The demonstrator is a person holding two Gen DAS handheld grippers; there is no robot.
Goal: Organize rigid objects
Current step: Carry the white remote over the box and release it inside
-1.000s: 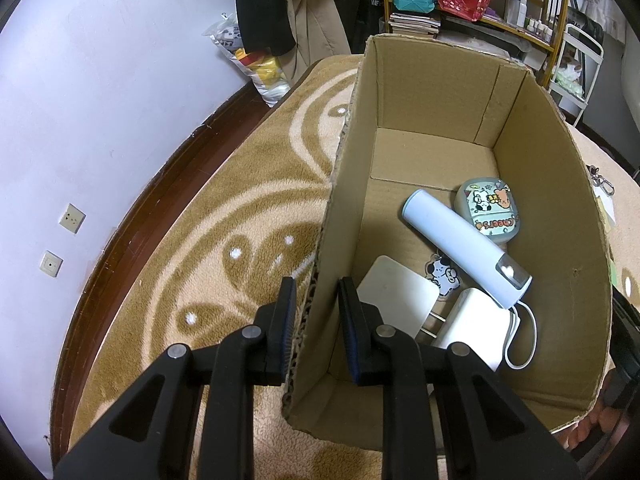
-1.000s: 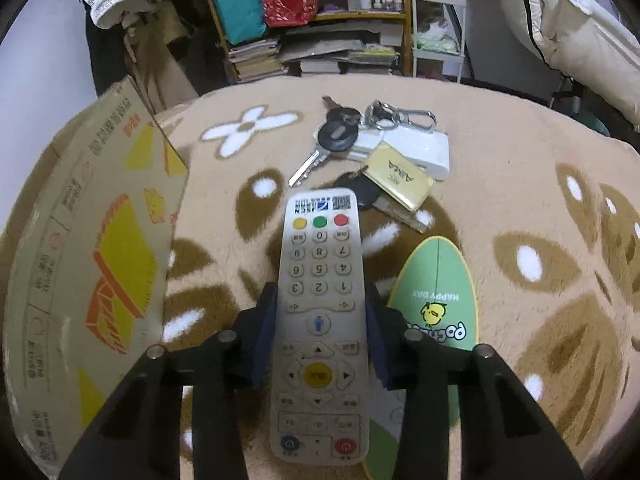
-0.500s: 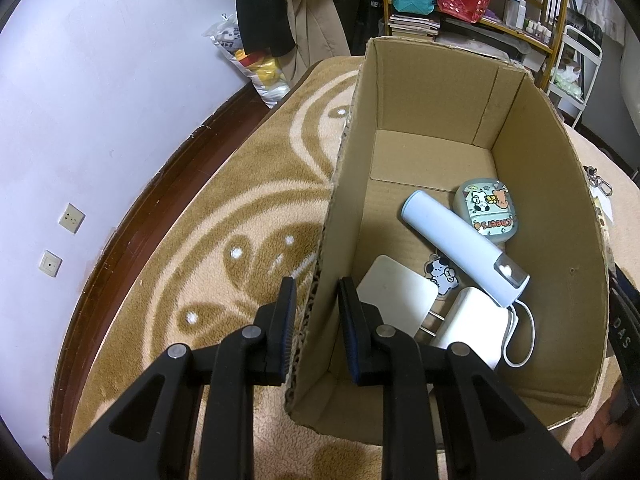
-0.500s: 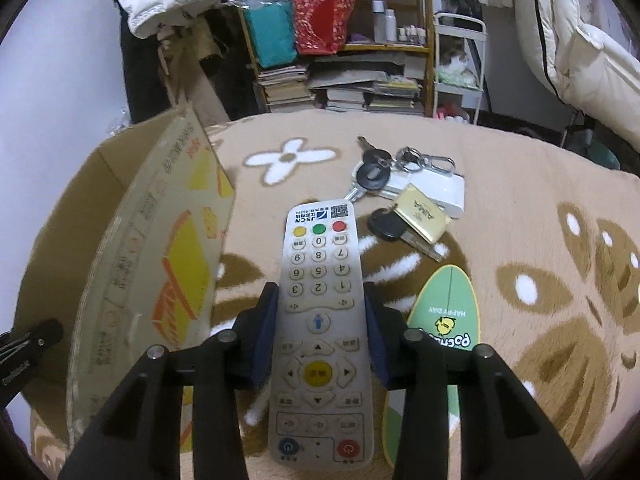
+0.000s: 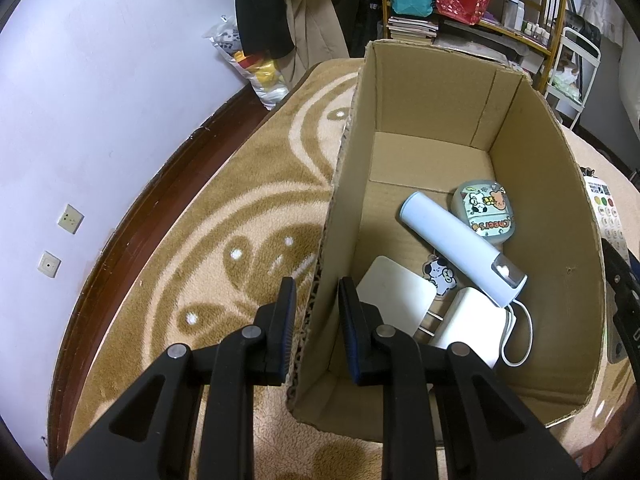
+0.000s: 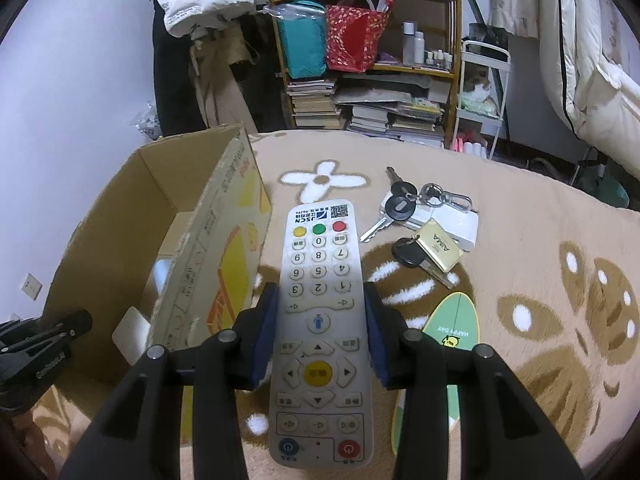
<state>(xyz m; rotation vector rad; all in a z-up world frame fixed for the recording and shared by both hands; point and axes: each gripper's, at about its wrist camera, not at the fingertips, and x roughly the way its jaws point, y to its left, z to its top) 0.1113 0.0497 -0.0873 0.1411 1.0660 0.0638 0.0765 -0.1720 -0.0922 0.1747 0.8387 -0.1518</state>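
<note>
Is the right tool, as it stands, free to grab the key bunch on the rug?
Probably not: the right tool is shut on the remote. The key bunch itself lies uncovered.

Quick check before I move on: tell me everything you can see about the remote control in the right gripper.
The remote control is a long, pale grey slab, seemingly plastic, held face up, lengthwise between the right gripper pads, which clamp its sides near the middle. Yellow, green and red buttons plus a QR label sit at its far end; number keys, a yellow centre key, and blue and red keys follow. It hangs above the rug beside the cardboard box.
</note>
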